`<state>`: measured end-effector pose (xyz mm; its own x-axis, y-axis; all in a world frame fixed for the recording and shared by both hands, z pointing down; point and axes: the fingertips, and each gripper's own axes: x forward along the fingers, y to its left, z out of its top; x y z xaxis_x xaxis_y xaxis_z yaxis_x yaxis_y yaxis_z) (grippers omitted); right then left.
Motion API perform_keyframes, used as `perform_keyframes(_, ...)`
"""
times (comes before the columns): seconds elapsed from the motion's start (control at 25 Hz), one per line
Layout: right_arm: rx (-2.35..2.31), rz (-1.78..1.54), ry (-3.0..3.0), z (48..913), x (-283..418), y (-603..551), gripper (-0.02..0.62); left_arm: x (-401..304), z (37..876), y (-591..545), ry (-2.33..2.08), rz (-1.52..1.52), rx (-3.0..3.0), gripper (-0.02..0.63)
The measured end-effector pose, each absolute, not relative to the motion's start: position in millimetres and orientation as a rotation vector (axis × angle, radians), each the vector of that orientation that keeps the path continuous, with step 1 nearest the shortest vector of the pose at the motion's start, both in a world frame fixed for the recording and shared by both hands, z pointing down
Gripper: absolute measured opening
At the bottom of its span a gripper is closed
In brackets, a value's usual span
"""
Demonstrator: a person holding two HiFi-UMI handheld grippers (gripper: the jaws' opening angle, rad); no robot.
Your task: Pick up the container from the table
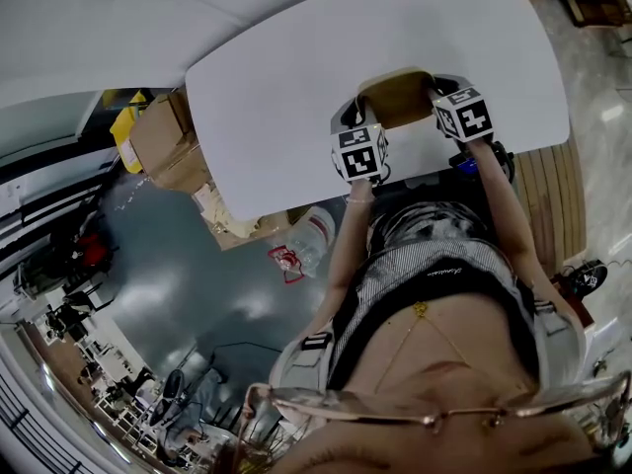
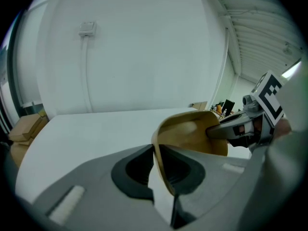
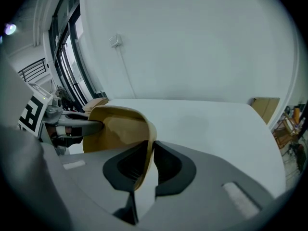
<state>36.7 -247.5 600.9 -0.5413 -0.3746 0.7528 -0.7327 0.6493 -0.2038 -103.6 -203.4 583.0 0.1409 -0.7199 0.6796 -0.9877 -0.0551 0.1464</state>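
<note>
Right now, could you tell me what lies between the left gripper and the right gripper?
Only the tan container: the head view shows the left gripper and right gripper each clamped on opposite walls of it.

A workshop or lab hall: a white counter stands on a glossy grey floor, with cardboard boxes stacked at its nine o'clock. Stands and equipment crowd the seven o'clock corner, and a cable box hangs on the bare white wall.
</note>
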Motion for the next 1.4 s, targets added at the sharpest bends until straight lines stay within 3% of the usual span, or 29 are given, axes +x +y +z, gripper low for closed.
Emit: perform_keyframes(1.4,0.75,0.636,-2.127,608,18,-168,0.054,-118,585,-111,-1.657,0.567,1.694,0.032)
